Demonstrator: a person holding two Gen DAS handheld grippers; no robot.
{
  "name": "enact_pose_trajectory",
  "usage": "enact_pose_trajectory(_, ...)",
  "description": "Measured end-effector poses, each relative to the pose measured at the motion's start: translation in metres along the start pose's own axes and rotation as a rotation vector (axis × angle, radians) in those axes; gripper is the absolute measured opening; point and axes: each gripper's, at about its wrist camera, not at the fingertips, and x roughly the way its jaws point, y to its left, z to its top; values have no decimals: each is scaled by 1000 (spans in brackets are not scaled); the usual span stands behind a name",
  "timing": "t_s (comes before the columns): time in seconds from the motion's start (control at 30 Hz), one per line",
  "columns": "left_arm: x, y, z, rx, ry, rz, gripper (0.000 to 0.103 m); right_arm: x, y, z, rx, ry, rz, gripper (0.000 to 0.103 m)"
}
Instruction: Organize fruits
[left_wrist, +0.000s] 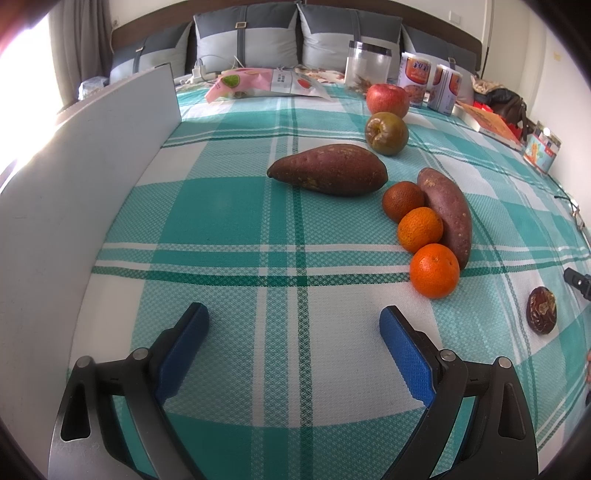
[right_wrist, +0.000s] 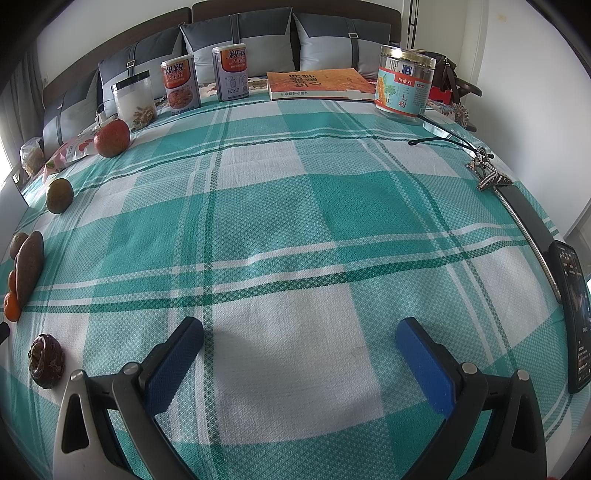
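Observation:
On the green checked cloth, the left wrist view shows a red apple (left_wrist: 387, 99), a green-brown fruit (left_wrist: 386, 133), two sweet potatoes (left_wrist: 328, 169) (left_wrist: 447, 214), a dark orange (left_wrist: 402, 200), two bright oranges (left_wrist: 420, 229) (left_wrist: 434, 270) and a wrinkled dark fruit (left_wrist: 541, 311) at the right. My left gripper (left_wrist: 294, 325) is open and empty, just in front of the row. My right gripper (right_wrist: 300, 334) is open and empty over bare cloth. In its view the wrinkled fruit (right_wrist: 47, 360) lies at its left, the apple (right_wrist: 112, 137) far left.
A white board (left_wrist: 85, 173) stands along the left edge. Cans (right_wrist: 180, 85), a clear jar (right_wrist: 133, 100), a book (right_wrist: 319, 85) and a green jar (right_wrist: 404, 85) line the back. Glasses (right_wrist: 454, 142) and a phone (right_wrist: 574, 314) lie at the right edge. Snack packets (left_wrist: 240, 83) lie at the back left.

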Motion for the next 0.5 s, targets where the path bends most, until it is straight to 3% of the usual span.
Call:
enact_pose_trajectory(0.27, -5, 1, 0, -1, 1, -39, 95, 0, 0, 0, 0, 0, 0, 103)
enact_pose_trajectory(0.4, -21, -17, -1, 27, -10, -165, 95, 0, 0, 0, 0, 0, 0, 103)
enact_pose_trajectory(0.5, -27, -41, 13, 101, -54, -172, 94, 0, 0, 0, 0, 0, 0, 103)
